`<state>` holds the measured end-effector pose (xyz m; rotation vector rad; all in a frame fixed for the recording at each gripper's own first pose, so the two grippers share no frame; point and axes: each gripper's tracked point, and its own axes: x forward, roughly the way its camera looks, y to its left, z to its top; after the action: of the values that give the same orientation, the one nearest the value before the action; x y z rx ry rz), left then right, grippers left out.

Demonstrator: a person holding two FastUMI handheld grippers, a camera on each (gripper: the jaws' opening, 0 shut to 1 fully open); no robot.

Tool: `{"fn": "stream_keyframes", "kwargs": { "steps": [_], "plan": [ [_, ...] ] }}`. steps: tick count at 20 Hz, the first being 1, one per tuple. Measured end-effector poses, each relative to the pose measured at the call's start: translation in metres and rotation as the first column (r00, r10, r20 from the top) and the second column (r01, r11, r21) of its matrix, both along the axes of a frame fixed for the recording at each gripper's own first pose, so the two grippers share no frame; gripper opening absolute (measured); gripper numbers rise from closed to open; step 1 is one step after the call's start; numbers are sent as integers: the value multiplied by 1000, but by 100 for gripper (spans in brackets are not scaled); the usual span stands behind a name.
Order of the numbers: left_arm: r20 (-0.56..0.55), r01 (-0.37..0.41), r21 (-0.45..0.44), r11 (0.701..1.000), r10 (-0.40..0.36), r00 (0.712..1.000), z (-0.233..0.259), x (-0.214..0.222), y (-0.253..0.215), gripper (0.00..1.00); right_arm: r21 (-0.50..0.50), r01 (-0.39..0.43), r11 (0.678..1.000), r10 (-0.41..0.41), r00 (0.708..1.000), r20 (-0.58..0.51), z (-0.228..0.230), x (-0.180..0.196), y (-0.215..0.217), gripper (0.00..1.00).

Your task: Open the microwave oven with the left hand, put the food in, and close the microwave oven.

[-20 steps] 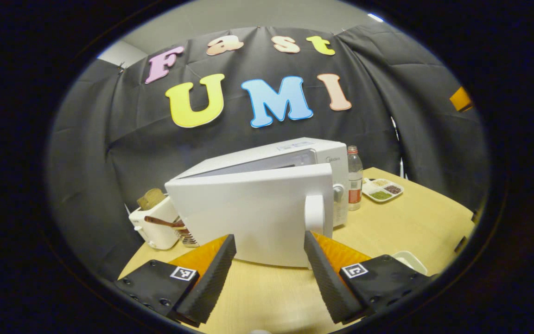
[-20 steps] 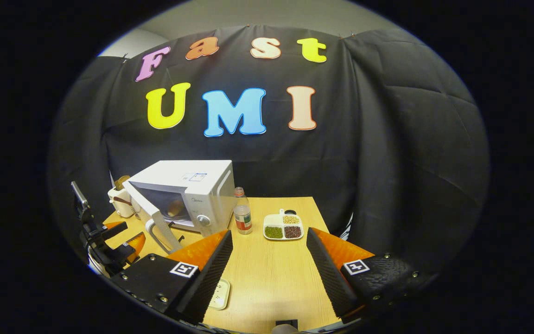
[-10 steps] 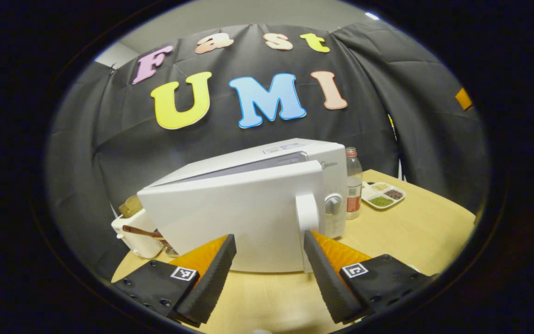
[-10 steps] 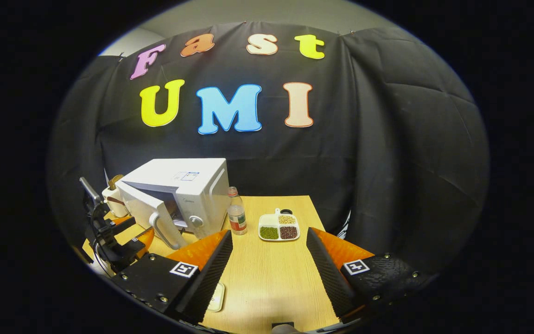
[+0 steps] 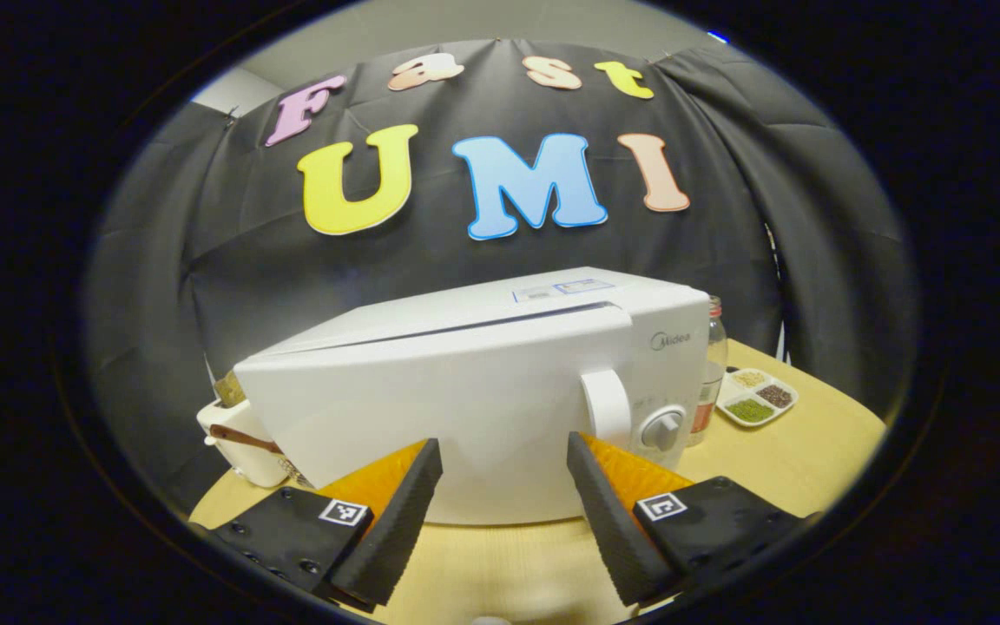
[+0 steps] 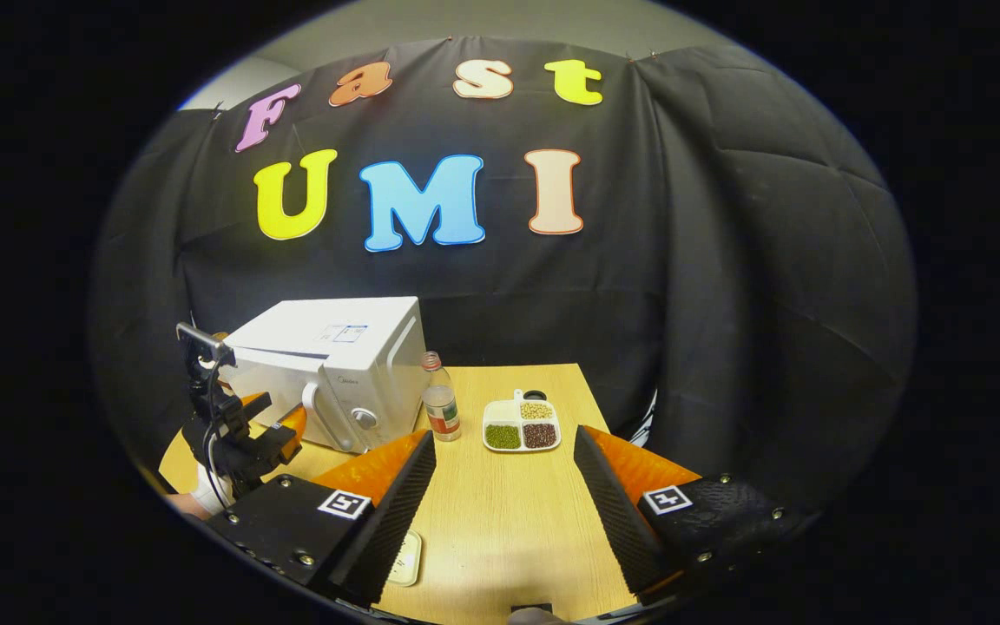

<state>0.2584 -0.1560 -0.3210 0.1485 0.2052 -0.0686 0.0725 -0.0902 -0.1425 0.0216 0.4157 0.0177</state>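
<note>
The white microwave stands on the wooden table with its door almost closed. A thin dark slit remains along the door's top edge, and the inside is hidden. My left gripper is open, right up at the door front, left of the handle; I cannot tell if it touches. In the right gripper view the microwave sits at the left with the left gripper before its door. My right gripper is open and empty over the table's middle.
A plastic bottle and a divided dish of beans stand right of the microwave. A white toaster sits at its left. A small white plate lies under my right gripper's left finger.
The microwave door swung from half open to almost closed as my left gripper moved in toward it. My right gripper stayed open in about the same place.
</note>
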Motion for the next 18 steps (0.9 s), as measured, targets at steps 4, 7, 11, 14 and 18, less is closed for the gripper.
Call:
{"fn": "stream_keyframes", "kwargs": {
  "steps": [4,7,11,14,18],
  "plan": [
    [-19,1,-24,1000,-2,1000,1,-6,-2,95,8,5,1000,-5,1000,-7,0,1,-1,98],
    [-14,27,-16,1000,-27,1000,-3,-22,-9,95,18,5,1000,-5,1000,-7,-2,0,-1,98],
    [-16,48,-1,999,-48,999,-3,-23,-15,95,18,3,1000,-3,1000,-13,-5,3,0,98],
    [2,77,43,996,-77,997,4,-18,-26,95,15,-3,1000,3,1000,-16,-7,3,3,98],
    [0,63,7,998,-63,998,-1,-14,-23,99,19,-2,1000,2,1000,-17,-7,1,1,98]
  ]
}}
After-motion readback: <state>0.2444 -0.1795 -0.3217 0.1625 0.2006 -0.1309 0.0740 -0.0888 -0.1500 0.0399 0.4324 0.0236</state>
